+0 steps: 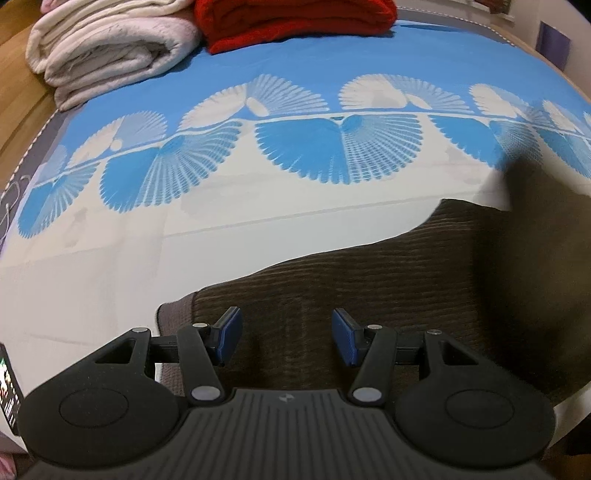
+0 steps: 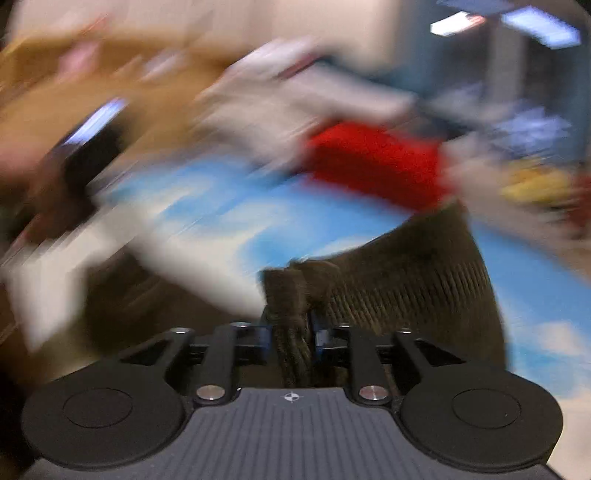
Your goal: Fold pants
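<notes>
While your left gripper (image 1: 287, 335) hangs released just above the pants (image 1: 369, 288), your right gripper (image 2: 290, 334) is clenched on a bunched fold of them. They lie on the sheet (image 1: 147, 240), with the red blanket (image 1: 295, 22) at its far end.

Wrist views close over bedsheet (image 1: 110, 266), sharing red blanket (image 1: 295, 22)

pants (image 1: 388, 280) | dark brown ribbed fabric | partly flat on bed | one bunched end (image 2: 291, 295) lifted
</notes>
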Demonstrator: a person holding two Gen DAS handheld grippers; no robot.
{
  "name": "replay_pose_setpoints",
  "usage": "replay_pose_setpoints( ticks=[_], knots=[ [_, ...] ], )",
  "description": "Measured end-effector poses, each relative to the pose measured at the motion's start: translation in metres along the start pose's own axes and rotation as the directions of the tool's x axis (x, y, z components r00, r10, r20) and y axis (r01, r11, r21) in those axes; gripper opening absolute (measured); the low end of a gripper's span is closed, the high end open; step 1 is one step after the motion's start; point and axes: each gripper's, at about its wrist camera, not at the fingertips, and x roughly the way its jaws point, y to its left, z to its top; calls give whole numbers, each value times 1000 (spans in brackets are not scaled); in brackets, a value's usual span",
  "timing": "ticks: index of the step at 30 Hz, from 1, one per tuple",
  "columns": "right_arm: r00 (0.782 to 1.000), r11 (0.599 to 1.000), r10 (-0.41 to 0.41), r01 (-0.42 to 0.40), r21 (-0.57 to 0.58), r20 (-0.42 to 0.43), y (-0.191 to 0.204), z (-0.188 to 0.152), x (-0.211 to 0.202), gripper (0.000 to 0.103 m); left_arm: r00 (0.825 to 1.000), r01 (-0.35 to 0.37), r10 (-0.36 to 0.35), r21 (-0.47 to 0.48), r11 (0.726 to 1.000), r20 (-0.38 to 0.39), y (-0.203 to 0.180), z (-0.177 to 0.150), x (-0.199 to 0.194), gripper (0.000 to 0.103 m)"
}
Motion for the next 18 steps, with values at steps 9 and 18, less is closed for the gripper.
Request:
replay_pose_setpoints(
  ticks=[9,18],
  knots=[
    [955,960,196,-233,-157,-221,58,-22,38,47,1000,-9,9,-25,1000,-3,20,-7,-1,59],
    [949,985,59,-106,-137,-308,34,-36,81,52,1000,-19,18,-36,999,-12,28,-11,0,59]
  ],
)
